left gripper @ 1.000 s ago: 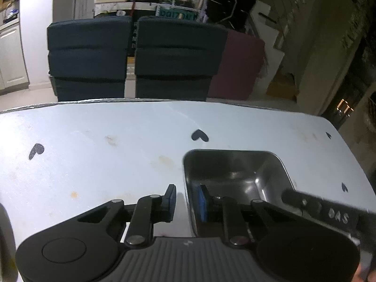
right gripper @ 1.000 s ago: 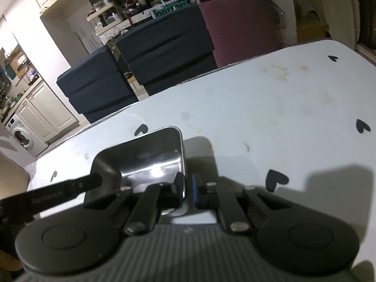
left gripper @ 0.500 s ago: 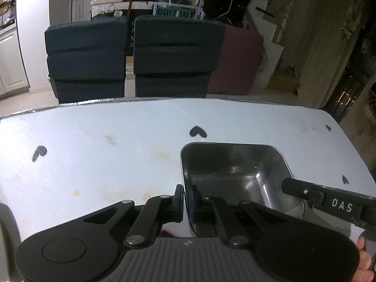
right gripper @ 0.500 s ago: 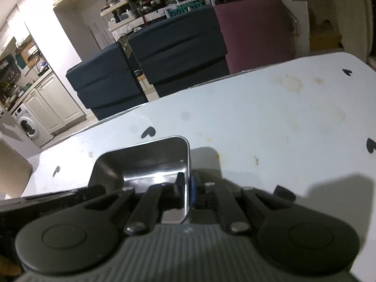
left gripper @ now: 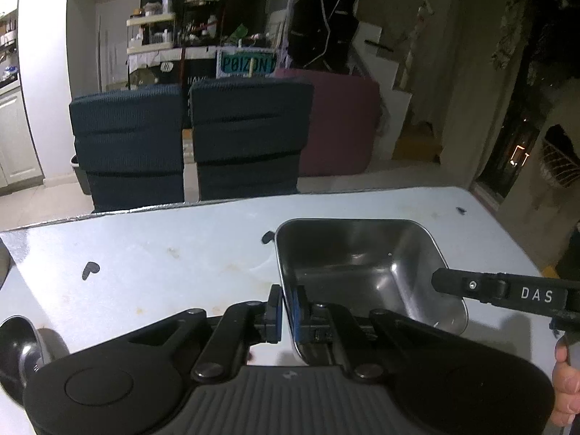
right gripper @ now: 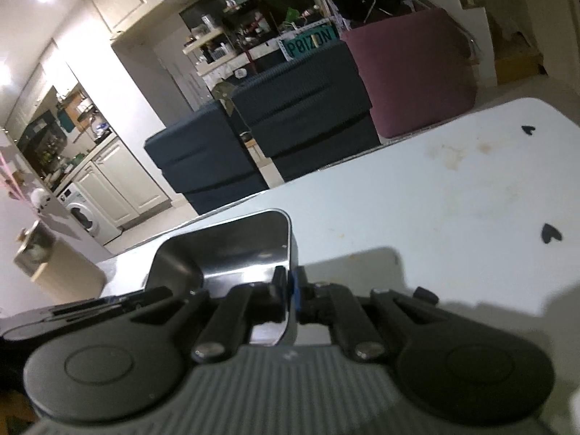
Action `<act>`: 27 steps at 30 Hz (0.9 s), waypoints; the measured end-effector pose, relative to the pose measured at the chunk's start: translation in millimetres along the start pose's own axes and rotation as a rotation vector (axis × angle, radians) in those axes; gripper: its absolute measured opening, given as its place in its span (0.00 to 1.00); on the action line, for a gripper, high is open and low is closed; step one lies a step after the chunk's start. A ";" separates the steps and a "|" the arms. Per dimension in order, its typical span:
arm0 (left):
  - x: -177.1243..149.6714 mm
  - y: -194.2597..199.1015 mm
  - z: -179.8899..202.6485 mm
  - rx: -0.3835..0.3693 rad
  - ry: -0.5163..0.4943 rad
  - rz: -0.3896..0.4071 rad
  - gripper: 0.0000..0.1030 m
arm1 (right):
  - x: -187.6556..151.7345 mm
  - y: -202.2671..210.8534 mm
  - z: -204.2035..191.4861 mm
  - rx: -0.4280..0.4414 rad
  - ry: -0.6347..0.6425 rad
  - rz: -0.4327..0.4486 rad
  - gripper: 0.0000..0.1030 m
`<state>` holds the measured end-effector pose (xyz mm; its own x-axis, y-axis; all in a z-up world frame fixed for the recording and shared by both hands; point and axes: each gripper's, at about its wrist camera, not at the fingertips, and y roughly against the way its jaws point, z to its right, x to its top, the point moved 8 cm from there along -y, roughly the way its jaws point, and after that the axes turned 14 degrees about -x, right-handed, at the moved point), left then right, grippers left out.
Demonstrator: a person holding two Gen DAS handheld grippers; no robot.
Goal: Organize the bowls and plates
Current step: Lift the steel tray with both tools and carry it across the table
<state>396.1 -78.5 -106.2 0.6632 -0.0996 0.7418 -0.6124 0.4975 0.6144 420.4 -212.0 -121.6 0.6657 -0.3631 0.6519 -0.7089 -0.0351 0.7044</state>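
Observation:
A rectangular steel bowl (left gripper: 362, 268) hangs above the white table (left gripper: 163, 272), held from both sides. My left gripper (left gripper: 286, 308) is shut on its left rim, one pad outside the wall and one inside. In the right wrist view the same steel bowl (right gripper: 235, 257) shows its shiny inside, and my right gripper (right gripper: 289, 290) is shut on its right rim. The other gripper's black arm marked DAS (left gripper: 507, 291) crosses the bowl's right side in the left wrist view.
A dark round dish (left gripper: 18, 355) sits at the table's near left edge. Two dark chairs (left gripper: 188, 141) and a maroon one (left gripper: 340, 127) stand behind the far edge. Small black heart marks (right gripper: 551, 233) dot the tabletop. A hand (left gripper: 565, 380) shows at the right.
Both grippers closed onto the bowl's opposite rims, then lifted it off the table. The views rose, so more of the room behind the chairs shows.

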 end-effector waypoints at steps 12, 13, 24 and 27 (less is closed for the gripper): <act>-24.7 50.5 60.0 -0.062 -0.025 0.022 0.07 | 0.2 88.2 25.0 0.061 0.020 0.058 0.07; -29.1 52.7 64.9 -0.072 -0.022 0.019 0.07 | -1.1 95.7 29.2 0.065 0.023 0.065 0.07; -59.8 50.3 116.0 -0.134 -0.083 -0.026 0.07 | -27.2 134.3 68.1 0.040 0.024 0.070 0.09; -67.4 42.6 125.3 -0.142 -0.103 -0.049 0.07 | -30.4 137.2 76.2 0.026 0.021 0.072 0.09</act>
<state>271.4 -158.6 -96.3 0.6386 -0.2111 0.7400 -0.5084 0.6061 0.6117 285.1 -276.8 -66.2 0.6177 -0.3455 0.7064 -0.7605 -0.0339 0.6484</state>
